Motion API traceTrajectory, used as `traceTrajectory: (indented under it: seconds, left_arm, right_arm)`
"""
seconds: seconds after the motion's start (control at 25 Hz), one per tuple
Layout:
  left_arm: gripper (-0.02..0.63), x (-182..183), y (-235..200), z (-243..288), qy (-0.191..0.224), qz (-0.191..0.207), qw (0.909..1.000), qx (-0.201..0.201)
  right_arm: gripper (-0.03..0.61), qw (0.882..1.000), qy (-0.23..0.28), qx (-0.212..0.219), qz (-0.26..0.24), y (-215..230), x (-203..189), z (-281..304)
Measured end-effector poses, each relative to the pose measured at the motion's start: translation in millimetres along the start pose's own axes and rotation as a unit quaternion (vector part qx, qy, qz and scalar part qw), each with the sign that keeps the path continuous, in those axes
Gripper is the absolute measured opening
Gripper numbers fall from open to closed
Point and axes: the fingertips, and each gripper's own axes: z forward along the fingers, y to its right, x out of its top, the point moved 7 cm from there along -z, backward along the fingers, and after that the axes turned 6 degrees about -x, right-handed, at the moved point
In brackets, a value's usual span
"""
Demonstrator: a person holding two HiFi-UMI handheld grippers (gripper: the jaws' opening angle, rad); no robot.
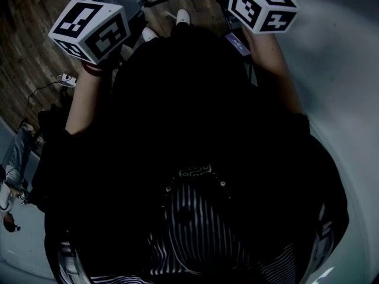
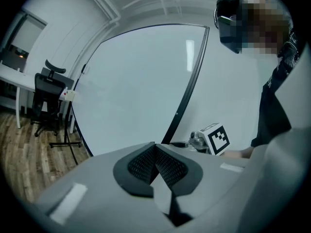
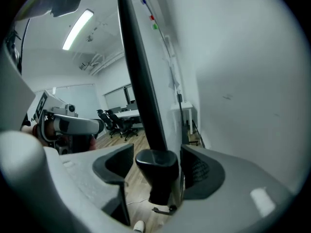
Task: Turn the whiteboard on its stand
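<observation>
Pointing slightly down, the right gripper (image 3: 154, 163) holds its jaws apart around the upright black edge of the whiteboard (image 3: 140, 76), not pressing it, while the left gripper (image 2: 155, 154), closed, faces its white side.

Left gripper (image 1: 89, 28), right gripper (image 1: 261, 6), wooden floor (image 1: 32, 37)

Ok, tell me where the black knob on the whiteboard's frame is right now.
Right gripper view, low centre: the black rounded knob sits between the open jaws of the right gripper, at the lower end of the whiteboard's black frame edge.
</observation>
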Motion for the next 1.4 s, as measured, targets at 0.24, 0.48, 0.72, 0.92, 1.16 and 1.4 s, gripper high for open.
traceTrajectory:
  seconds: [0.24, 0.48, 0.72, 0.92, 1.16, 1.4]
  left_arm:
    - [-0.009, 3.7, -6.7, -14.5, 0.016, -0.003, 0.9992, 0.036]
    - [-0.009, 3.7, -22.3, -14.5, 0.025, -0.021, 0.9976, 0.062]
    - [-0.009, 5.5, -17.9, -34.8, 0.038, -0.023, 0.9966, 0.07]
    - [-0.009, -4.2, -18.4, -34.4, 0.028, -0.025, 0.9971, 0.066]
    - [-0.009, -7.6, -14.2, -18.9, 0.02, -0.024, 0.9982, 0.051]
    - [-0.009, -11.0, -14.1, -20.0, 0.017, -0.028, 0.9982, 0.051]
  right_arm:
    - [0.185, 0.998, -0.038, 0.021, -0.039, -4.6, 7.3, 2.2]
    - [0.176, 0.997, -0.032, 0.02, -0.06, 2.1, 13.0, 9.9]
    - [0.176, 0.996, -0.052, 0.026, -0.063, 7.5, 9.4, -12.2]
    - [0.176, 0.997, -0.047, 0.019, -0.061, 21.7, -0.2, -29.9]
    - [0.175, 0.996, -0.051, 0.022, -0.063, 24.5, -2.3, -34.0]
    - [0.176, 0.995, -0.059, 0.03, -0.068, 6.1, -14.9, -50.8]
